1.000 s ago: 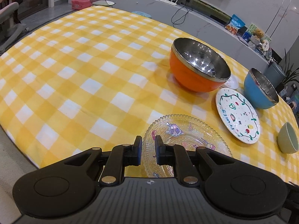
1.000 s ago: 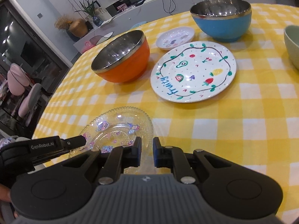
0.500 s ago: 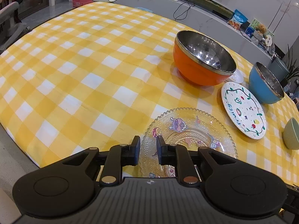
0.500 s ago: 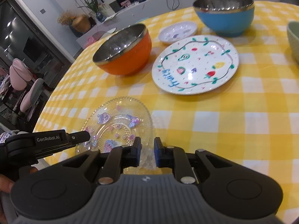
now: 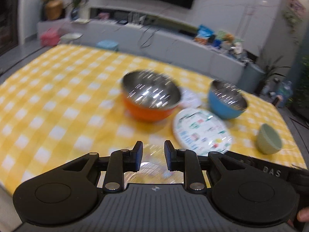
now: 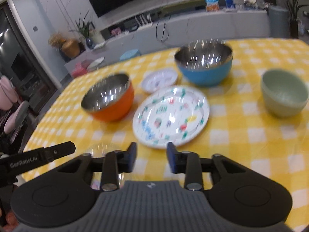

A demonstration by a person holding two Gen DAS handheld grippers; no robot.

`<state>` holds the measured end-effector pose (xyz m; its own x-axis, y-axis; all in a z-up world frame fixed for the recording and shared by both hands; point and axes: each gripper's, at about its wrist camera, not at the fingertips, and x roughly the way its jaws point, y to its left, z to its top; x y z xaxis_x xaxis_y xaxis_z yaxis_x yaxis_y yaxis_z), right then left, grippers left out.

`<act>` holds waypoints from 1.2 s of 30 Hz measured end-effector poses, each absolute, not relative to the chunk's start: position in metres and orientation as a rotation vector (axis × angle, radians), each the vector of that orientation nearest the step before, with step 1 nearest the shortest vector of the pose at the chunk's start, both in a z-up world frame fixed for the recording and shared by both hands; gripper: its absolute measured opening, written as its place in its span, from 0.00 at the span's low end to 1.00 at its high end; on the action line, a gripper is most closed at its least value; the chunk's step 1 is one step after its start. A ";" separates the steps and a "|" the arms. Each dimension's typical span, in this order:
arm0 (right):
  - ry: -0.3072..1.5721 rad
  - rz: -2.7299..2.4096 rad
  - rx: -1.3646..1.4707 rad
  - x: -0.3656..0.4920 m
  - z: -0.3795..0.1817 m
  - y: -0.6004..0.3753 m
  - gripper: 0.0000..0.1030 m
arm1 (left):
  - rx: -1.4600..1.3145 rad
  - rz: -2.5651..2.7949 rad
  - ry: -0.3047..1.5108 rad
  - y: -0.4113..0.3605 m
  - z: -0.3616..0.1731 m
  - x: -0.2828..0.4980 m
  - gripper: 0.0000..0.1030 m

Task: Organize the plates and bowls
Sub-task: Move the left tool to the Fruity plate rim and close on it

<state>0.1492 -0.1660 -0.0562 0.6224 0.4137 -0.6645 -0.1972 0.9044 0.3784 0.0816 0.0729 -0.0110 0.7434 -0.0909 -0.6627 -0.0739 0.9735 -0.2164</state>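
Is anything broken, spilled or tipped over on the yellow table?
Nothing stands out. The orange bowl, blue bowl and green bowl sit upright, and the fruit plate lies flat. The pictures are blurry, so small cracks wouldn't show.

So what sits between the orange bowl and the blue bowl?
A small white plate lies between orange bowl and blue bowl, clearest in the right wrist view.

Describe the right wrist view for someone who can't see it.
A hand-held gripper, jaws opening with nothing between them, points over a yellow checked table. Ahead lie a painted plate, a saucer, and orange, blue and green bowls.
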 end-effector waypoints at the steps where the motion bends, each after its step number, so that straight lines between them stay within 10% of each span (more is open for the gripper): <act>1: 0.810 0.350 0.282 0.153 -0.051 -0.169 0.53 | -0.232 -0.020 0.720 0.068 -0.006 0.085 0.26; 17: 0.751 0.162 0.311 0.203 -0.075 -0.203 0.55 | -0.262 -0.112 0.723 0.036 -0.027 0.140 0.54; 36: 0.861 0.170 0.392 0.224 -0.115 -0.210 0.29 | -0.328 -0.081 0.850 0.045 -0.074 0.180 0.52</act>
